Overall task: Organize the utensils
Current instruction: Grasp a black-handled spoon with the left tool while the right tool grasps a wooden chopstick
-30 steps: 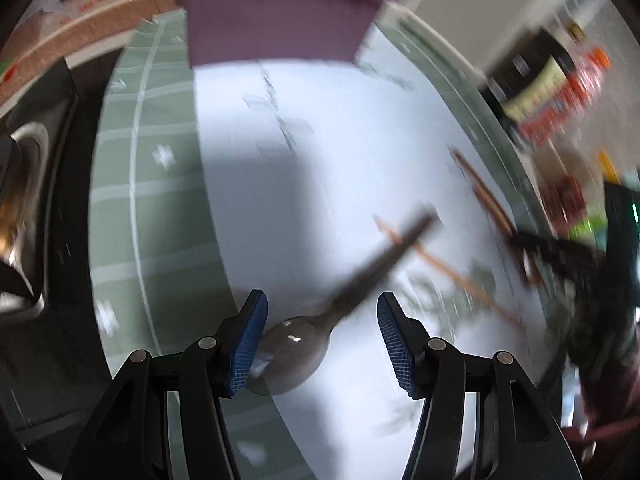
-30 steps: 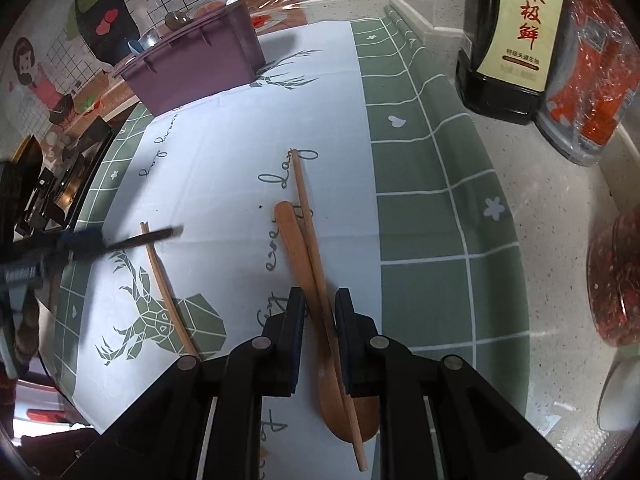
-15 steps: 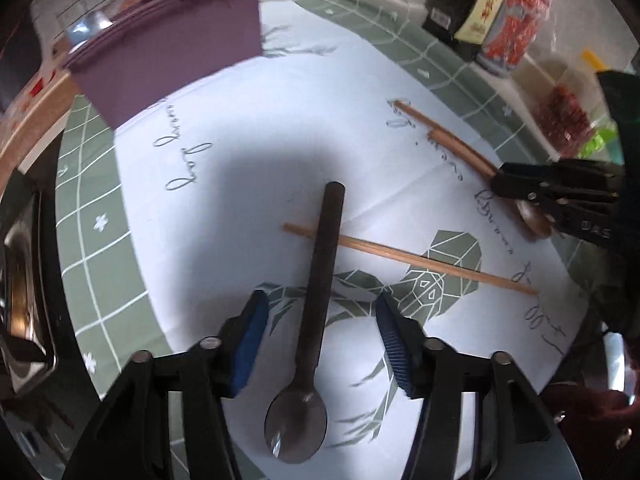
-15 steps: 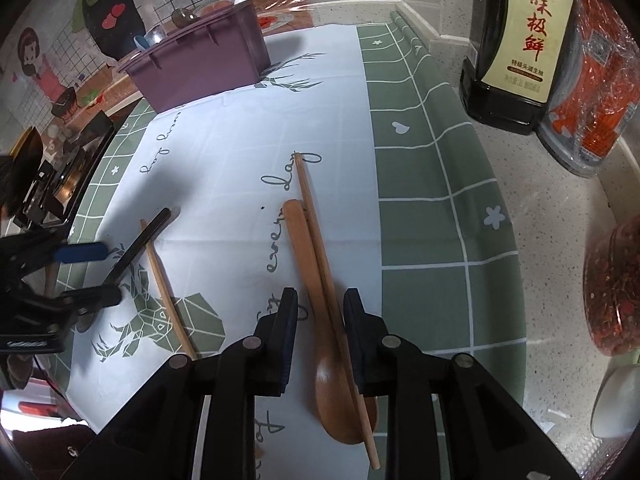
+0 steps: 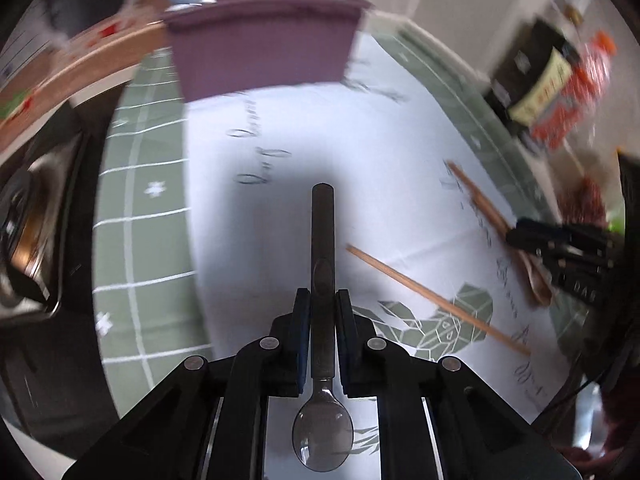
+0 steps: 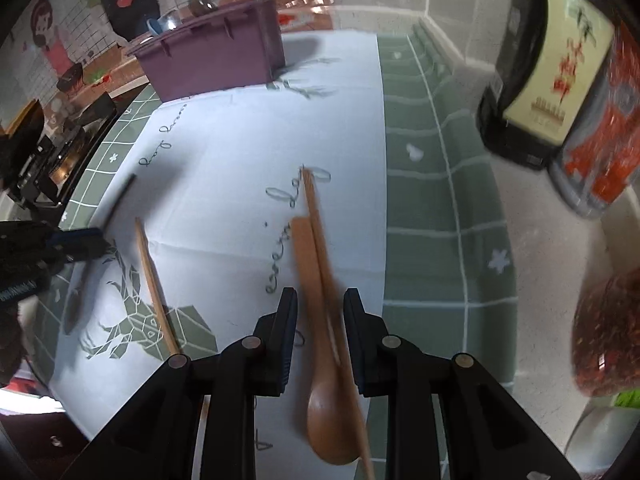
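Observation:
A metal spoon (image 5: 323, 240) with a dark handle points away from me, its bowl nearest the camera. My left gripper (image 5: 323, 300) is closing, and its blue pads (image 5: 302, 320) press on the handle. The spoon shows blurred in the right wrist view (image 6: 120, 196), beside the left gripper (image 6: 92, 240). A wooden spoon (image 6: 316, 320) and a chopstick (image 6: 314, 208) lie together on the cloth. My right gripper (image 6: 320, 300) straddles them, narrowly open, with a gap at the left finger. A second chopstick (image 5: 436, 300) lies loose. A purple bin (image 5: 264, 52) stands at the far end.
A white cloth with a green checked border (image 6: 424, 200) covers the counter. A dark sauce bottle (image 6: 548, 76), a red-labelled bottle (image 6: 600, 152) and a jar of red contents (image 6: 608, 320) stand at the right. A stove with a pan (image 5: 24, 232) is at the left.
My left jaws went from wide open around the metal spoon to shut on its handle. My right jaws widened slightly around the wooden spoon and chopstick, which still lie on the cloth.

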The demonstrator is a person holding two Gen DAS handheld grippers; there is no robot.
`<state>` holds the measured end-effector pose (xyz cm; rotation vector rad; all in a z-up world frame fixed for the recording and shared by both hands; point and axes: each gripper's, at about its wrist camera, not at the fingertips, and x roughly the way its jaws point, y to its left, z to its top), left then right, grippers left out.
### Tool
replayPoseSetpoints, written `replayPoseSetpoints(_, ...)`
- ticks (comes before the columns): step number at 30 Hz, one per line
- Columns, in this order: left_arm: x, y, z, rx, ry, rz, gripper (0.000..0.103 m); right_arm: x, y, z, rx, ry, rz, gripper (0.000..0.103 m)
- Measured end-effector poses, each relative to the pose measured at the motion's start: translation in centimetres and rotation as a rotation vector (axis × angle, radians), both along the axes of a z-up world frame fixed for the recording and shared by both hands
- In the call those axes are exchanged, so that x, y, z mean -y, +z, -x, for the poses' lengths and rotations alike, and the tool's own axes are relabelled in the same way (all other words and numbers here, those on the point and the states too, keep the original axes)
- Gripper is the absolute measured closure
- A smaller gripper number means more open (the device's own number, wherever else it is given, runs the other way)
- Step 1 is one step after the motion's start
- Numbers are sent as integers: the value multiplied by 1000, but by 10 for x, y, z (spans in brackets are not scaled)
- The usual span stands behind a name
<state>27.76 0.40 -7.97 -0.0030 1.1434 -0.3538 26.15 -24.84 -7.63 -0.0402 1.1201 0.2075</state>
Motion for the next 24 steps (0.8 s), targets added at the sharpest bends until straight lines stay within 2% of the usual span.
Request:
replayPoseSetpoints(5,-17,11,11,39,55,38,91,-7,2,-9,-28,63,-56,80)
replayPoseSetpoints(10,-16,17,18,59,56,35,91,-2,-9,-18,-59,30,-41,80)
replayPoseSetpoints(15,-17,15,21,50,63,49,91,12,-4,-22,-50,-9,-104,80)
replayPoseSetpoints(19,-18,13,21,37,65,55,91,17,-5,-36,-32,-35,-73,81)
replayPoseSetpoints(24,-17,12,21,28,62,58,91,9,-14,-57,-33,-11,-36,82)
